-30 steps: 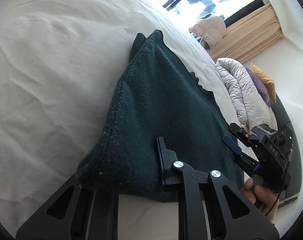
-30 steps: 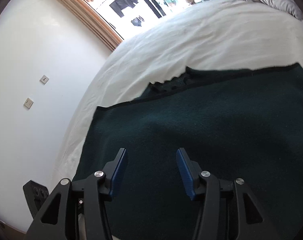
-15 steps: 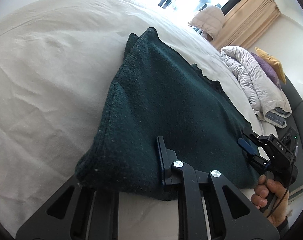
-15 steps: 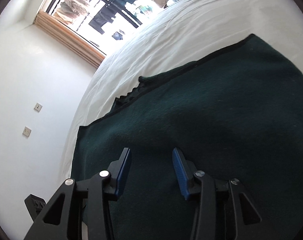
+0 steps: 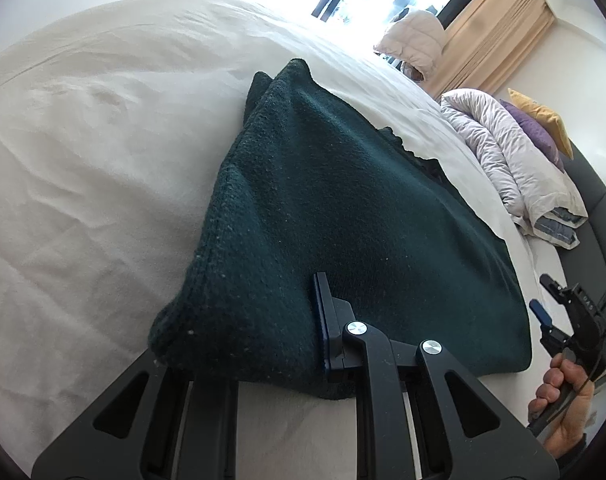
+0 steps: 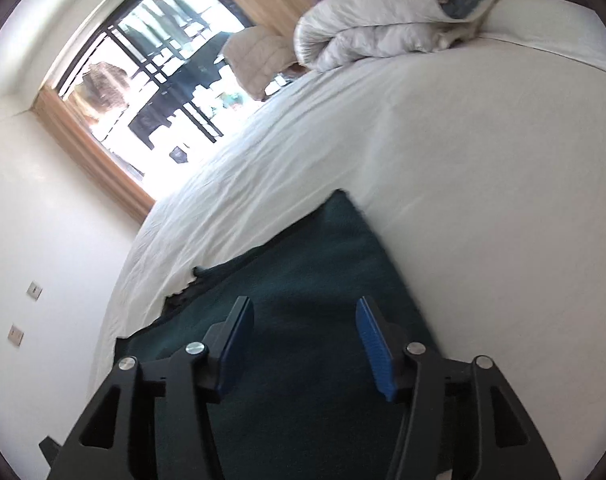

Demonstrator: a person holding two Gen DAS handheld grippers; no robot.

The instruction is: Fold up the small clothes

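A dark green knitted garment [image 5: 343,208] lies folded on the white bed sheet [image 5: 103,152]. Its near edge is lifted off the sheet by my left gripper [image 5: 279,336], which is shut on it. The cloth drapes over one finger and only the other finger's pad [image 5: 321,320] shows. In the right wrist view my right gripper [image 6: 303,320] hovers above the garment's [image 6: 303,264] right part near its corner. Its jaws are opening, and nothing sits between the blue pads [image 6: 373,340]. The left wrist view shows the right gripper [image 5: 543,296] past the garment's right edge, held by a hand [image 5: 563,392].
A rolled pale duvet [image 5: 515,160] with purple and yellow pillows [image 5: 539,120] lies at the head of the bed, beside a dark headboard [image 5: 591,216]. A bright window [image 6: 163,92] with tan curtains faces the far side. White wall with sockets [image 6: 34,290] stands left.
The right gripper swung right across the garment toward its right corner, and its jaws narrowed, then widened. The left gripper kept its hold, rolling slightly.
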